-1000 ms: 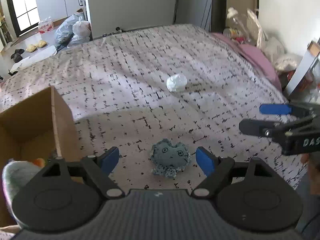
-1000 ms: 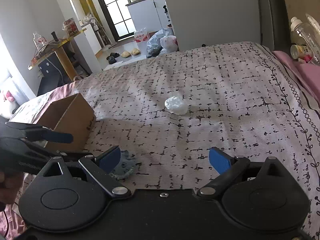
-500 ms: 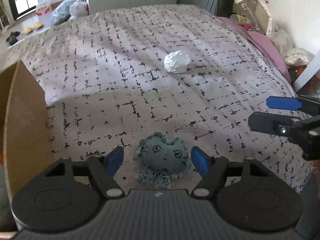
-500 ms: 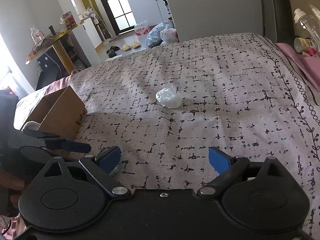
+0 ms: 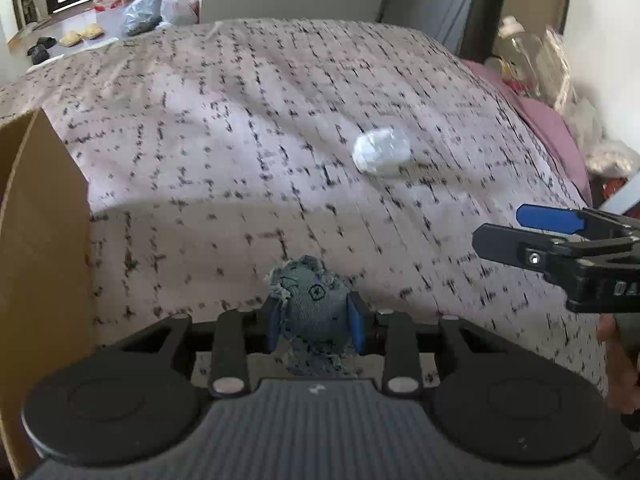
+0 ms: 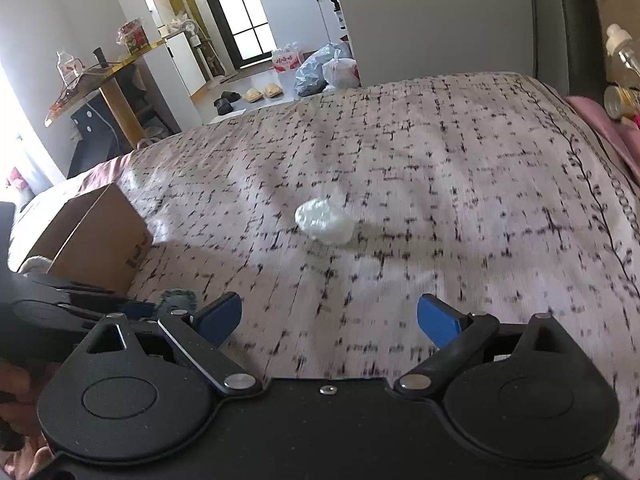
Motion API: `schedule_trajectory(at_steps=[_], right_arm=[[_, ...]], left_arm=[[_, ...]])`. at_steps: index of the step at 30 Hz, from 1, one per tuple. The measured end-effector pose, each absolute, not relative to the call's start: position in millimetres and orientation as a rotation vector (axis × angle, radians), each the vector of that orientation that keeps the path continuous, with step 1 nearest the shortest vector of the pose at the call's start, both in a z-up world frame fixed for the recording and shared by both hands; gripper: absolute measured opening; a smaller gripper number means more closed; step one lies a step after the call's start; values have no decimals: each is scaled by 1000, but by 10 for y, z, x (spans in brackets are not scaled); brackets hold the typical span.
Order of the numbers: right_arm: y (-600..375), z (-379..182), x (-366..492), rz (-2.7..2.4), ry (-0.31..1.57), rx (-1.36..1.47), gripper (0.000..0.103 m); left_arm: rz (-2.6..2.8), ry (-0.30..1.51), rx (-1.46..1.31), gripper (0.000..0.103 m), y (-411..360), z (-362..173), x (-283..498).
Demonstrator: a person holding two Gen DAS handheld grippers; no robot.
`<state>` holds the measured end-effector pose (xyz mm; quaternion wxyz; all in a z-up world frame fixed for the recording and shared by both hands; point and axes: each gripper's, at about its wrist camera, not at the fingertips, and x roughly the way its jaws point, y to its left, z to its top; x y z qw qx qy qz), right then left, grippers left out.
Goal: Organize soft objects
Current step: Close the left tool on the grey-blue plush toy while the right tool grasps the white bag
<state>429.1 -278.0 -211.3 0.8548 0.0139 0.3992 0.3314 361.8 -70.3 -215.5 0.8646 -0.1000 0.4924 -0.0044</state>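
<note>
Plastic bags (image 6: 326, 70), slippers (image 6: 260, 92) on floor beyond bed.

Left gripper (image 5: 314, 322), a black two-finger tool with blue pads: the fingers are drawn close together and the pads press both sides of a small blue-grey frayed fabric toy (image 5: 316, 304), which it grips low in the left wrist view. Right gripper (image 6: 329, 316), of the same black build with blue pads: the fingers stand wide apart with nothing between them; in the left wrist view it (image 5: 532, 226) enters from the right edge, level.
</note>
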Motion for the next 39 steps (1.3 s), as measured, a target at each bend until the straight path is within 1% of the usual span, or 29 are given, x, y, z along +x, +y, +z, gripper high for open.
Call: schedule_trajectory(at_steps=[2, 6, 10, 12, 23, 24, 25, 26, 27, 33, 36, 39], right_arm=[[-2736, -2116, 4361, 701, 833, 29, 94], [-2634, -2136, 4512, 703, 823, 26, 89], [-2505, -2184, 4668, 714, 838, 33, 77], [-2436, -2205, 4734, 718, 840, 26, 74], [-2147, -2321, 4926, 685, 863, -37, 73], [-2125, -2348, 4943, 681, 875, -46, 63], [-2108, -2371, 4959, 676, 888, -53, 39], [-2101, -2389, 4968, 671, 908, -53, 27], [-2108, -2399, 4972, 667, 932, -42, 11], [-2222, -2278, 4752, 683, 925, -16, 8], [-2216, -2236, 4664, 692, 918, -42, 8], [-2222, -2211, 4640, 684, 899, -41, 11]], left_arm=[[1, 1024, -208, 32, -662, -2131, 3648], [26, 1030, -215, 32, -569, -2140, 3707], [63, 1019, -245, 33, -462, -2157, 3743], [85, 1014, -252, 33, -416, -2168, 3764], [109, 979, -291, 33, -289, -2104, 3854], [113, 981, -295, 33, -276, -2107, 3862], [117, 988, -307, 33, -257, -2110, 3869], [119, 990, -316, 33, -245, -2111, 3871], [116, 988, -318, 33, -241, -2103, 3872], [94, 958, -297, 33, -279, -1965, 3834], [94, 949, -297, 33, -283, -1917, 3801], [99, 933, -280, 33, -280, -1861, 3781]])
